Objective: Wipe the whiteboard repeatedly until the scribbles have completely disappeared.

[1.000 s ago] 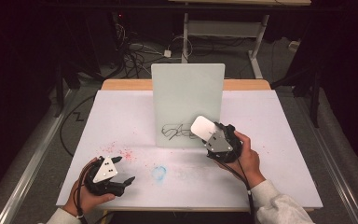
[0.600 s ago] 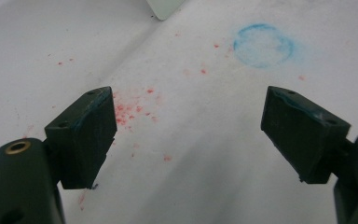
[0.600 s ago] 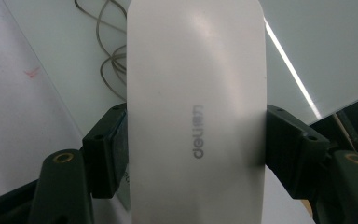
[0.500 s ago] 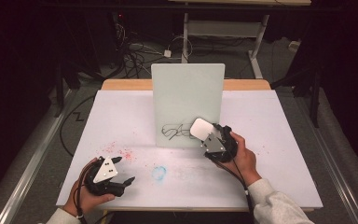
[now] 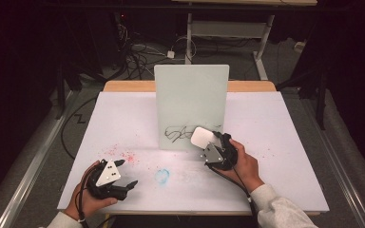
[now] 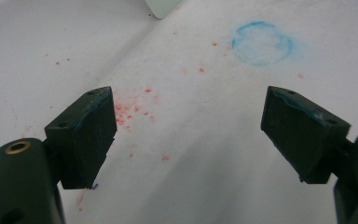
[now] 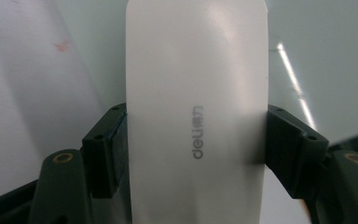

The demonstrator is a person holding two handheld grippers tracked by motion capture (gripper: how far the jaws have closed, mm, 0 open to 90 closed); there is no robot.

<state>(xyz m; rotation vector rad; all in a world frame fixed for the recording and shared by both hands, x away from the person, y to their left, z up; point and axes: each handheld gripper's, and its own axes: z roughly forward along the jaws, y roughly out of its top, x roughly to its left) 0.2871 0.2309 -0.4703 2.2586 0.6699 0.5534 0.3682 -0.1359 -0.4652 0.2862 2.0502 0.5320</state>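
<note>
Right gripper (image 5: 208,145), jaws clamped on the white eraser (image 5: 202,137), has slid left onto the black scribble (image 5: 180,133) on the whiteboard (image 5: 191,95) ahead of it, so I judge wiping underway.

White oblong eraser (image 7: 196,112) held against upright whiteboard (image 5: 190,95); black scribble (image 5: 178,133) just beside it.

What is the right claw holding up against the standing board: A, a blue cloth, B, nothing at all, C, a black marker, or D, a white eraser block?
D: in the right gripper view the jaws of the right claw clamp both sides of a white eraser block, and the high view shows it at the black scribble on the upright whiteboard.
</note>
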